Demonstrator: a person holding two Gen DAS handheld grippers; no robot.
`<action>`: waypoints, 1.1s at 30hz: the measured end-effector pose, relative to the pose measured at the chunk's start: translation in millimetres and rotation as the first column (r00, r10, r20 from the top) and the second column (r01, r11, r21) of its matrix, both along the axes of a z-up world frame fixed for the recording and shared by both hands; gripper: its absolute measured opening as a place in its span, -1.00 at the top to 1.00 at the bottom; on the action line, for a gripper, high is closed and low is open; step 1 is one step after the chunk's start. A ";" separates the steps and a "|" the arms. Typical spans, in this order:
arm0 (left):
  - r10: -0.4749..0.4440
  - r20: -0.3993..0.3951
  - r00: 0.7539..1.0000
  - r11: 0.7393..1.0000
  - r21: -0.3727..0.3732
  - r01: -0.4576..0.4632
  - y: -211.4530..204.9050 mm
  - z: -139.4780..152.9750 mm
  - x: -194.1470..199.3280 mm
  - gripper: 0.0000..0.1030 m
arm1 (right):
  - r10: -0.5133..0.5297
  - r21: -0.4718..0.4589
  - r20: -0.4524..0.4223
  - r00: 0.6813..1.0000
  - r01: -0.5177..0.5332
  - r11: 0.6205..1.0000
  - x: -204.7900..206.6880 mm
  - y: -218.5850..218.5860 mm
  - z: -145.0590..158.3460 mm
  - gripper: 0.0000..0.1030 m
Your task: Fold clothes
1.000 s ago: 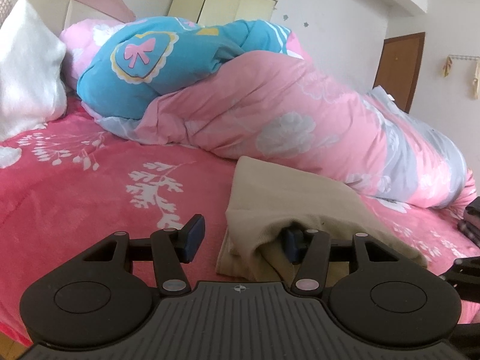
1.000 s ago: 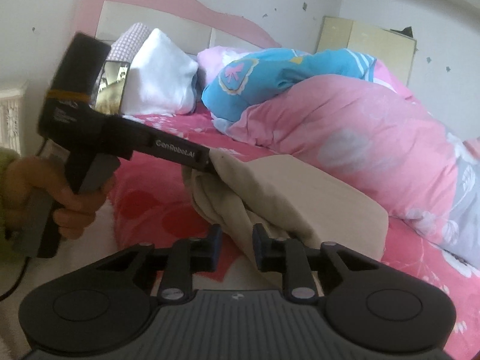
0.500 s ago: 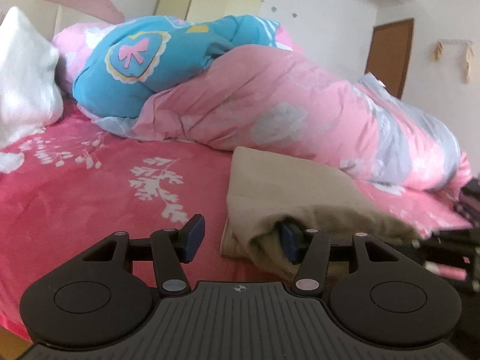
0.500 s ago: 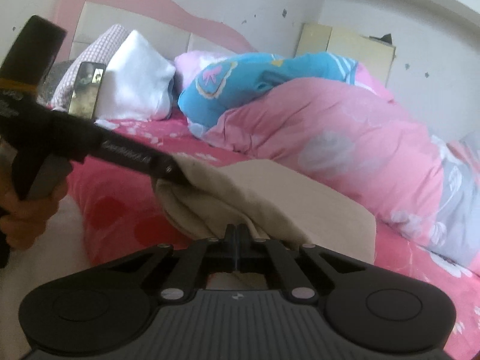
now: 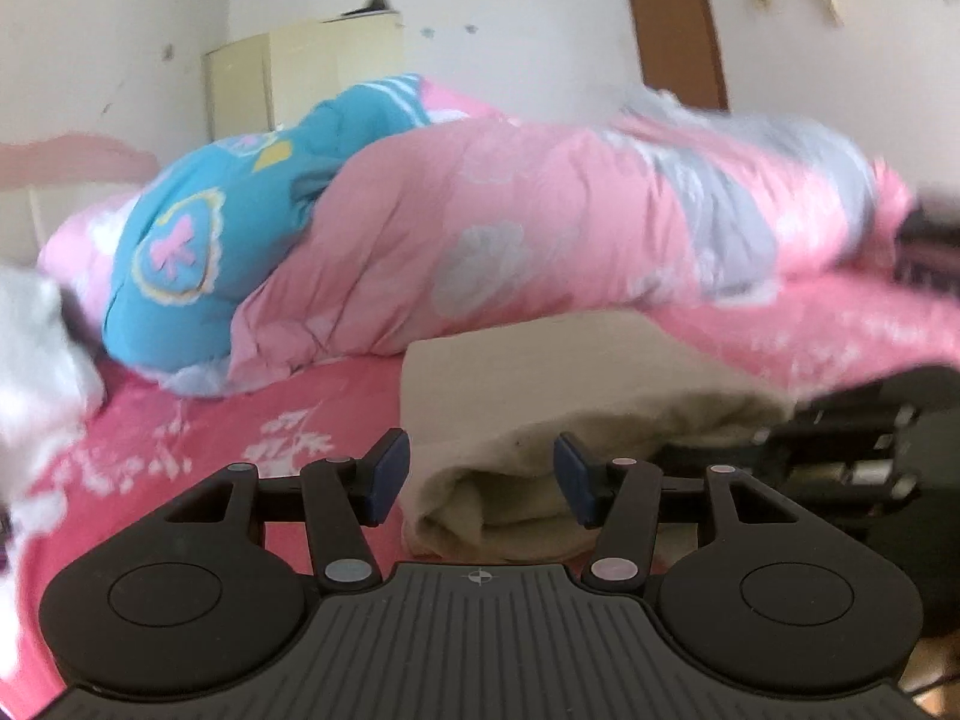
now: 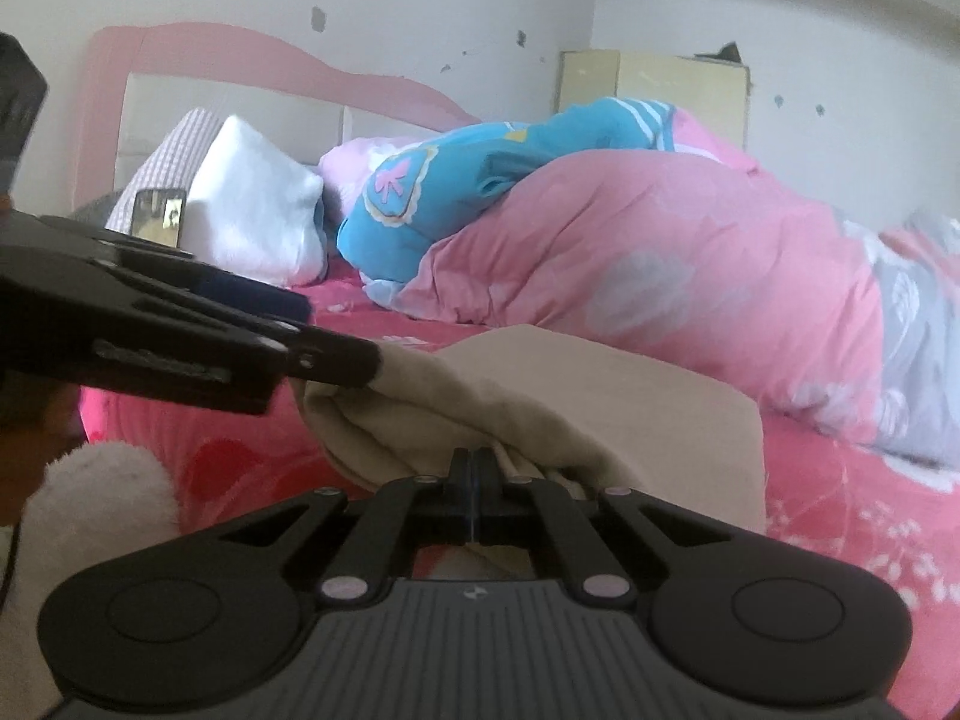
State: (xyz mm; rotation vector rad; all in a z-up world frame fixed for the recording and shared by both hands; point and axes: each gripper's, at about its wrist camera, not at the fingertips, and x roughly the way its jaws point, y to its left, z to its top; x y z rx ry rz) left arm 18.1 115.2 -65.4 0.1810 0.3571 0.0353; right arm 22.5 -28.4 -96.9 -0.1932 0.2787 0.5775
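Claw, right [image 6: 474, 480]: fingers pressed together, pinching a gathered fold at the near edge of the beige garment [image 6: 600, 396]. Cloth bunches up around the closed tips.

Claw, left [image 5: 480, 480]: fingers spread wide, one on each side of the garment's rolled near edge [image 5: 510, 492], not pinching it. In the right wrist view this tool comes in from the left with one finger lying along the top of the cloth.

Item: beige garment, one piece. It lies on the red floral bedsheet [image 5: 198, 420], near the bed's front edge, just in front of the heaped pink quilt [image 6: 690, 258]. The far part lies flat with a straight fold line; the near part is doubled over in several soft layers. Judged partly folded; how many folds it has taken cannot be told.

Handling, as a judgement: light, limp, thick-ish knit or fleece. It will sag and drape from any pinch point and will not hold a shape by itself. Not fragile, not slippery, and likely to drag a little on the sheet.

Where to hold: at corners or along the layered edge, catching all layers in one pinch so that the inner ones do not slide out. Two spaced holds, one for each claw, would keep the edge straight.

Also present: blue quilt with bow print [image 6: 432, 192], white pillow [image 6: 252, 216], pink headboard [image 6: 270, 54].
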 end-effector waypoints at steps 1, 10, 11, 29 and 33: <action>-0.010 -0.012 1.000 0.999 0.034 0.010 -2.0 -1.2 2.5 -0.03 | 0.000 0.011 -0.006 1.000 0.001 1.000 0.2 -1.1 0.1 1.00; -0.097 -0.093 0.991 0.972 0.204 0.114 -14.6 -7.5 15.4 0.04 | 0.010 0.068 -0.030 1.000 -0.008 0.998 2.9 -6.2 -0.4 1.00; -0.100 -0.094 0.991 0.971 0.209 0.118 -15.1 -7.8 17.4 0.07 | 0.011 0.074 -0.033 0.999 -0.008 0.997 3.2 -6.6 -0.4 1.00; -0.097 0.066 0.993 0.990 0.104 0.090 -4.7 -4.8 5.5 0.87 | -0.055 0.082 0.032 0.998 0.052 0.995 4.7 6.5 -1.6 1.00; -0.102 0.035 0.994 0.989 0.116 0.097 -2.5 -15.3 4.2 0.87 | -0.086 0.017 0.106 0.991 0.085 0.996 2.3 17.1 -6.2 1.00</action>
